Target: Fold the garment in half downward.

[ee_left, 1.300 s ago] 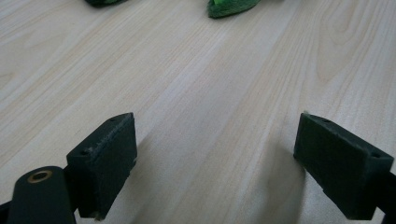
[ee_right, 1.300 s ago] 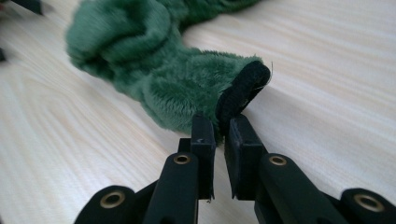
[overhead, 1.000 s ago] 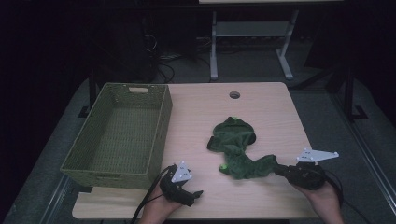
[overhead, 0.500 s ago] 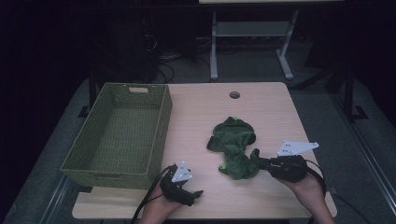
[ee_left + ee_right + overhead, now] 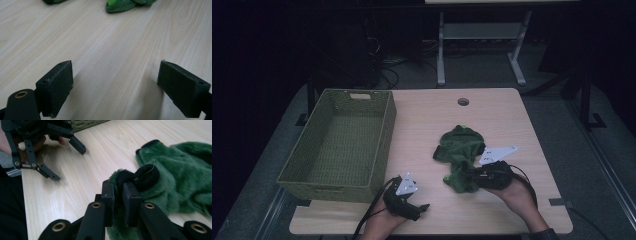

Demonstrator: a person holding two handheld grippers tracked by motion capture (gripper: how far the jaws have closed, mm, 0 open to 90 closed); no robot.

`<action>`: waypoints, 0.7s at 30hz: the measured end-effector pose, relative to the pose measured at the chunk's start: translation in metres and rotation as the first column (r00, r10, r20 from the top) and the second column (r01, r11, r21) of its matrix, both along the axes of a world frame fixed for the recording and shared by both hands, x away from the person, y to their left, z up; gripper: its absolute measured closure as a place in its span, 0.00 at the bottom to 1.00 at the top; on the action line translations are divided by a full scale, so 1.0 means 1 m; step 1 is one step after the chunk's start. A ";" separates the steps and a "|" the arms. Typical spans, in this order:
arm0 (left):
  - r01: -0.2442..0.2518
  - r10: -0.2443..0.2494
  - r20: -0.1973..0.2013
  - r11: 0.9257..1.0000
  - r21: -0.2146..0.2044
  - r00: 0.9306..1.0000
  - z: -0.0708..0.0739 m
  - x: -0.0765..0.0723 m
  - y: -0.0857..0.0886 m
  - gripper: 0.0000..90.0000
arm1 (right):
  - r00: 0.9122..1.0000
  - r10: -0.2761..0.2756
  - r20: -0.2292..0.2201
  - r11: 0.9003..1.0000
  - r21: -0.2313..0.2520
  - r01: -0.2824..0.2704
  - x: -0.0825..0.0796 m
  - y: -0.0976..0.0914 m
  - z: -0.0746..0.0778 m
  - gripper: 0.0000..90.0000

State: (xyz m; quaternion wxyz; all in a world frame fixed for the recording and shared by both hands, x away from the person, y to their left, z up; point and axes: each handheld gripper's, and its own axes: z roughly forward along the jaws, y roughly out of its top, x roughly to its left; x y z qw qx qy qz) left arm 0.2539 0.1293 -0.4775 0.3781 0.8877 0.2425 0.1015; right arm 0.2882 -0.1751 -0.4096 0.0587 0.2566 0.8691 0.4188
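A green fuzzy garment [image 5: 459, 145] with a black cuff lies bunched on the wooden table [image 5: 422, 120], right of centre. My right gripper [image 5: 468, 176] lies at the garment's near end, shut on a fold of green pile and black cuff. In the right gripper view the pads [image 5: 119, 195] pinch that fold of the garment [image 5: 180, 170]. The jaws have just eased apart slightly, with the cloth still between them. My left gripper [image 5: 419, 211] rests open near the table's front edge, jaws wide apart [image 5: 113, 90] over bare wood, the garment [image 5: 120, 5] beyond them. It also shows open at the upper left of the right gripper view [image 5: 67, 162].
A green woven basket [image 5: 387, 130] stands on the table's left side, with nothing visible inside; its corner [image 5: 85, 123] shows in the right gripper view. A round cable hole [image 5: 463, 101] sits near the table's far edge. Dark floor and a metal stand lie beyond.
My right gripper has moved left across the table, dragging the garment's stretched-out end in toward the rest so the cloth is bunched. The left gripper has stayed put.
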 end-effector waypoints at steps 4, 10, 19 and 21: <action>0.002 -0.002 0.003 1.000 0.003 1.000 0.000 0.000 0.000 0.14 | 1.000 0.005 0.012 1.000 0.029 -0.005 0.004 0.005 0.004 0.82; 0.004 -0.004 0.003 1.000 0.008 1.000 0.000 0.000 0.000 0.14 | 0.998 -0.042 0.037 0.997 0.059 0.040 0.010 -0.007 0.012 0.90; 0.003 -0.003 0.000 1.000 0.006 1.000 0.000 0.000 0.000 0.14 | 0.995 -0.082 -0.058 0.996 0.034 0.084 0.030 -0.013 -0.016 0.99; 0.002 -0.002 -0.002 1.000 0.006 1.000 0.000 0.000 0.000 0.14 | 0.994 -0.078 -0.077 0.997 0.008 0.079 0.031 -0.008 -0.026 0.99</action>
